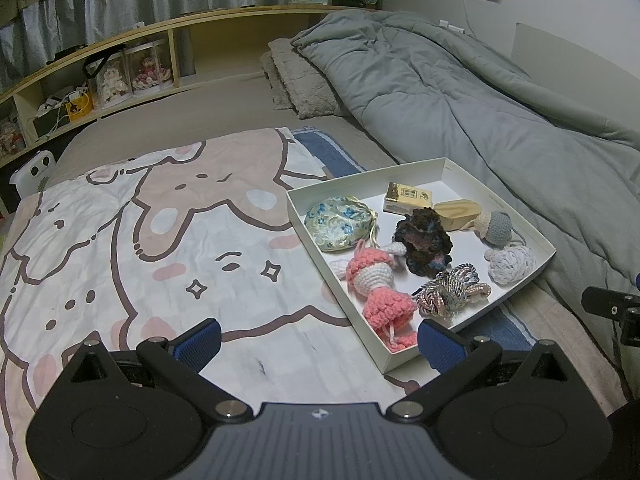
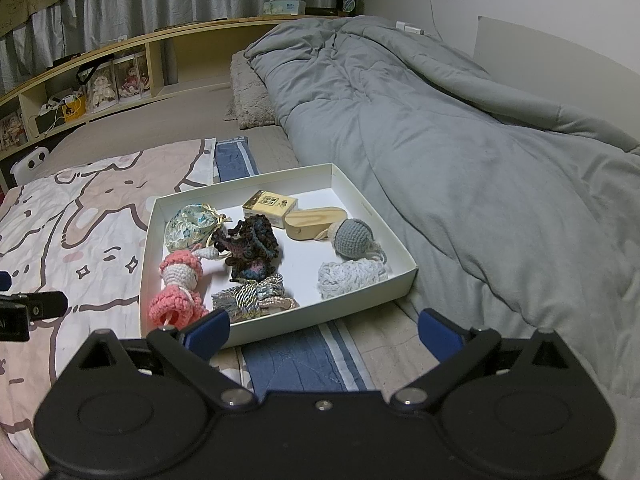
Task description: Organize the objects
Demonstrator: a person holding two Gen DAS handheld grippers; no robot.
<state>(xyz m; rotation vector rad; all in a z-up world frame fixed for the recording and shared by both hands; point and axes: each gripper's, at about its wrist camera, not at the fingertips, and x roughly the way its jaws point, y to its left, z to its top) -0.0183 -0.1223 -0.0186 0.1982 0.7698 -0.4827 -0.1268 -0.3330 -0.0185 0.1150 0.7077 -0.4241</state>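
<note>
A shallow white box (image 1: 452,168) (image 2: 400,280) lies on the bed and holds several small things: a pink crochet doll (image 1: 378,280) (image 2: 178,284), a floral pouch (image 1: 336,226) (image 2: 188,228), a dark crochet piece (image 1: 422,242) (image 2: 250,250), a yellow packet (image 1: 408,198) (image 2: 270,204), a wooden block (image 1: 456,212) (image 2: 316,220), a grey crochet acorn (image 1: 496,226) (image 2: 354,236), a white yarn ball (image 1: 510,264) (image 2: 348,276) and a braided cord knot (image 1: 452,290) (image 2: 252,294). My left gripper (image 1: 318,346) is open and empty just short of the box's near corner. My right gripper (image 2: 324,332) is open and empty before the box's near wall.
A cartoon-print cloth (image 1: 160,240) covers the bed left of the box. A grey duvet (image 2: 480,140) is heaped along the right by the wall. A wooden shelf (image 1: 120,48) with boxed dolls runs behind the bed. A blue-striped cloth (image 2: 296,360) lies under the box.
</note>
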